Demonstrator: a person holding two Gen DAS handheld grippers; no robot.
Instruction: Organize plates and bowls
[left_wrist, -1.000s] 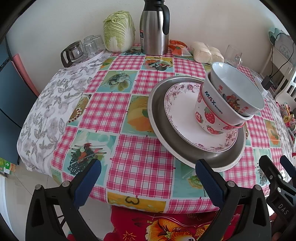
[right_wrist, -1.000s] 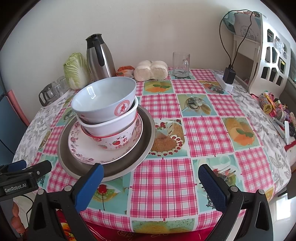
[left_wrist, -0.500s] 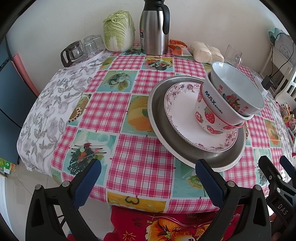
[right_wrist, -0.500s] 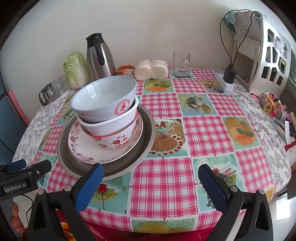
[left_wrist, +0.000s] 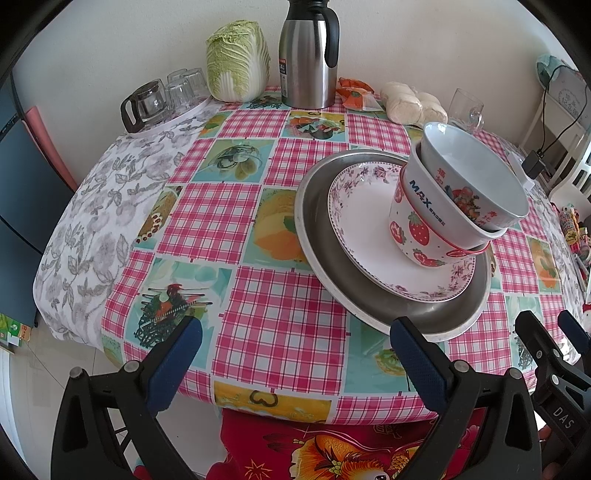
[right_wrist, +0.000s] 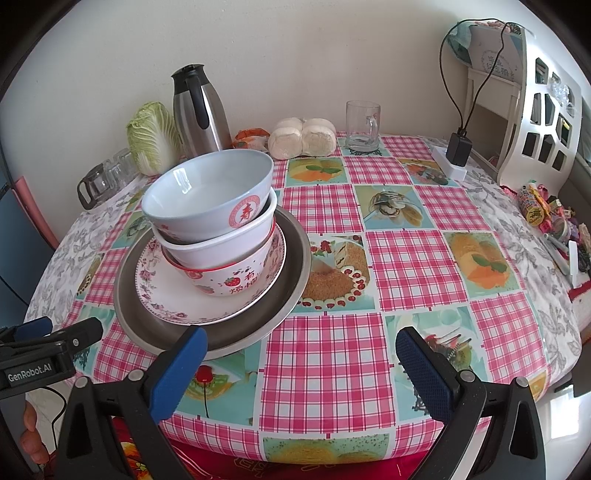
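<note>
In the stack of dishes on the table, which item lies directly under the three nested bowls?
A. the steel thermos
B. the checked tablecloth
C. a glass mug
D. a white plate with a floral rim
D. The strawberry bowl, lowest of the three, stands on the floral-rimmed plate, which itself lies in the grey metal dish; the left view shows the same order.

Free room: bare checked tabletop (right_wrist: 369, 258) is seen across the centre and right of the right wrist frame, and across the centre left of the left wrist frame.

Obstacles: a metal tray (right_wrist: 295, 258) with a stack of bowls (right_wrist: 218, 229) fills the centre left of the right wrist frame. The upper edge is lined by a cabbage (left_wrist: 236, 62), flask (left_wrist: 308, 55), buns (right_wrist: 301, 136) and glass mug (right_wrist: 362, 125); glassware (left_wrist: 162, 96) sits upper left.
</note>
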